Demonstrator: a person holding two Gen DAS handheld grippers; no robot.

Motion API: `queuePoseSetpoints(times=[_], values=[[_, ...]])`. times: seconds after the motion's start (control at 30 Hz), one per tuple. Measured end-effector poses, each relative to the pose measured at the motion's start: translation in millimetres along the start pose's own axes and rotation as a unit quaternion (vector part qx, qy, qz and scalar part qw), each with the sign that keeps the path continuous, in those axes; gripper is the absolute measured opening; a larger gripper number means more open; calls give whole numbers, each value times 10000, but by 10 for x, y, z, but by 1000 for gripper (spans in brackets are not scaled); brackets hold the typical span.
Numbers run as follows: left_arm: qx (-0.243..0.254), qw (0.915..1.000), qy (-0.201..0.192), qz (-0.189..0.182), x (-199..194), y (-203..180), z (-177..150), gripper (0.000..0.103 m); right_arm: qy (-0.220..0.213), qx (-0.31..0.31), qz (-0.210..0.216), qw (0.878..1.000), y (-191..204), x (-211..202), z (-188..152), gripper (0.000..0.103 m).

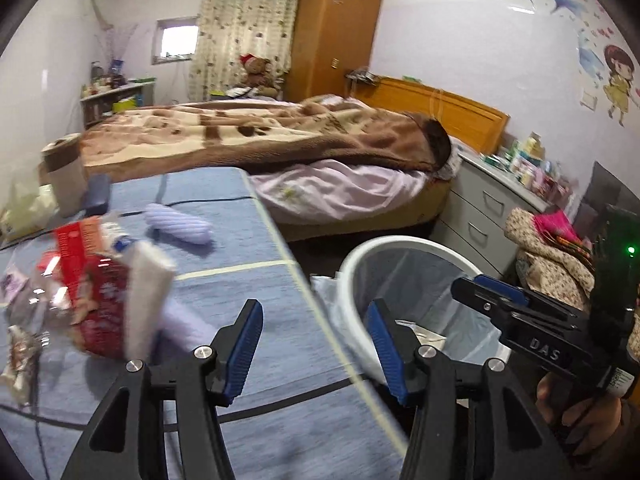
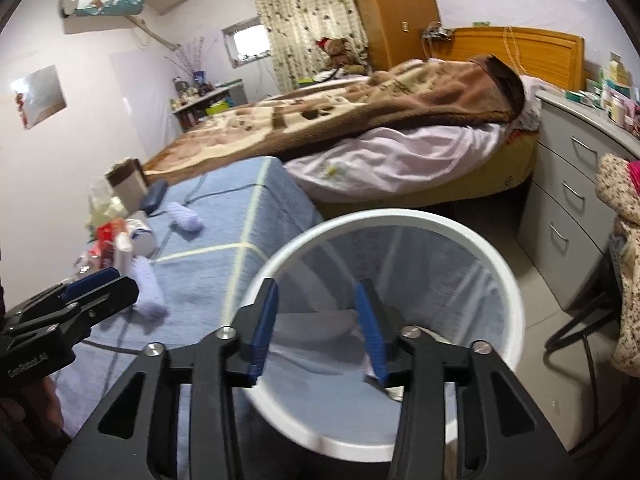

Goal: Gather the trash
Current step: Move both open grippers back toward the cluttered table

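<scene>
A pile of trash lies on the blue-clothed table (image 1: 256,280): a red packet (image 1: 94,300), a white paper piece (image 1: 146,292) and clear wrappers (image 1: 24,312). My left gripper (image 1: 316,348) hangs open over the table's right edge with nothing between its pads, to the right of the pile. A white bin (image 2: 400,216) with a clear liner stands beside the table. My right gripper (image 2: 316,332) is open above its mouth, nothing between its pads, and pale paper (image 2: 320,322) lies inside. Each view also catches the other tool: the right gripper (image 1: 468,288) and the left gripper (image 2: 104,282).
Two lilac rolls (image 1: 178,224) (image 2: 150,292) and a dark case (image 1: 98,194) lie on the table. A bed with a brown blanket (image 1: 260,136) stands behind it. Grey drawers (image 2: 572,208) and a chair heaped with floral cloth (image 2: 628,240) stand right of the bin.
</scene>
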State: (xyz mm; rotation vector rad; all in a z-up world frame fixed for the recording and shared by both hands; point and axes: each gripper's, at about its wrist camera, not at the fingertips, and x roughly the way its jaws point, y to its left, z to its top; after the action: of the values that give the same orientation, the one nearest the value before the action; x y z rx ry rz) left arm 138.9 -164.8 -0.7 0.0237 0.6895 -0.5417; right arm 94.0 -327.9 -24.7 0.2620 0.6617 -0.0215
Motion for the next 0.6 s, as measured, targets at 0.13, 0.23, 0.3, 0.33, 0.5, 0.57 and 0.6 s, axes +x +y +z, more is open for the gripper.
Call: queuePoseSetpoints(times=[0.13,0.23,0.3,0.33,0.5,0.57,0.6], values=[[-179,9996,-120,206,-174,254,-40,55,0,-156,193,9997,218,45,-4,45],[-242,9984,-213,473,-288,418,-68,55,-14,-203,349,9992,351,80,-5,45],[-328,9975,-254,579,-368,552,-80,55,17,-260,422,9988,454,117,-9,45],[-373,9971,-268,609,-396,607,-92,55,30,-310,466,9984,514,143,-11,45],[-535,9930,-341,994,-543,948,-162,55,93,-394,686,9968,752,233,-28,45],[-638,9914,-327,1099,-575,1103,-202,55,136,-440,764,9960,841,278,-38,45],[-681,9906,-321,1144,-582,1155,-219,55,166,-475,804,9955,893,309,-42,45]])
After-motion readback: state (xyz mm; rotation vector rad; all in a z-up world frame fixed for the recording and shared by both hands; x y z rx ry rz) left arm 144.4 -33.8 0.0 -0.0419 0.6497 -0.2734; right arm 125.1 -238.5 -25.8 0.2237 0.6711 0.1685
